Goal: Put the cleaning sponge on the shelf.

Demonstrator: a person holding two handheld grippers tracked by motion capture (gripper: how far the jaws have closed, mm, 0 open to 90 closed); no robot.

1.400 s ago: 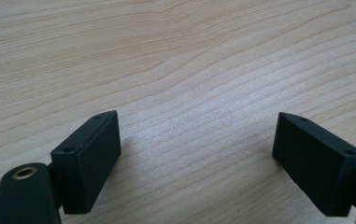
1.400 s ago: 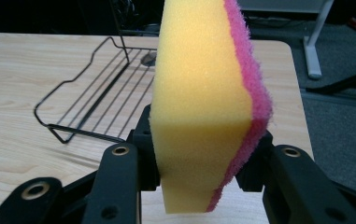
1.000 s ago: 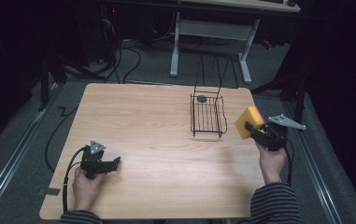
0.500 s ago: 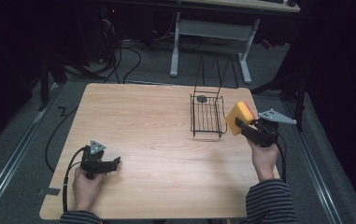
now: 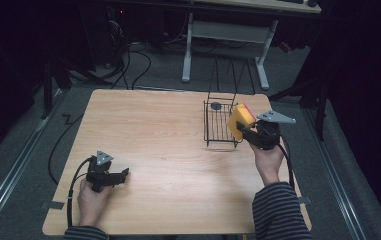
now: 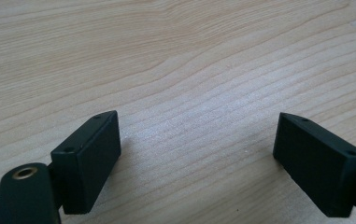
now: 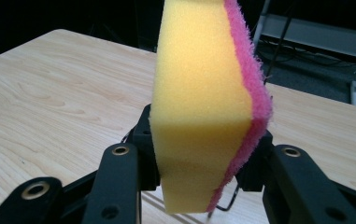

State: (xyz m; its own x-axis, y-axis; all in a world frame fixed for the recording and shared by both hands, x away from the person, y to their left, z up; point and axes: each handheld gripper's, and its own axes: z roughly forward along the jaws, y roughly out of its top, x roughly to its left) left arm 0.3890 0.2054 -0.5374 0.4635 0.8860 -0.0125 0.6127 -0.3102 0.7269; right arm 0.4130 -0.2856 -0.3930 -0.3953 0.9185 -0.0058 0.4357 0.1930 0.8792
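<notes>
We are clamping the right hand-held gripper (image 7: 199, 182) onto a yellow sponge (image 7: 203, 107) with a pink scouring face, pads pressing its lower end from both sides while it is standing upright above them. The right gripper view is giving us that pinch up close; the high view is showing the sponge (image 5: 240, 121) hanging at the right wall of a black wire basket (image 5: 217, 131) on the bench (image 5: 168, 135). Our left hand-held gripper (image 5: 120, 175) is lying near the bench's front left corner, and its own view is showing the jaws spread wide over bare wood, holding nothing.
</notes>
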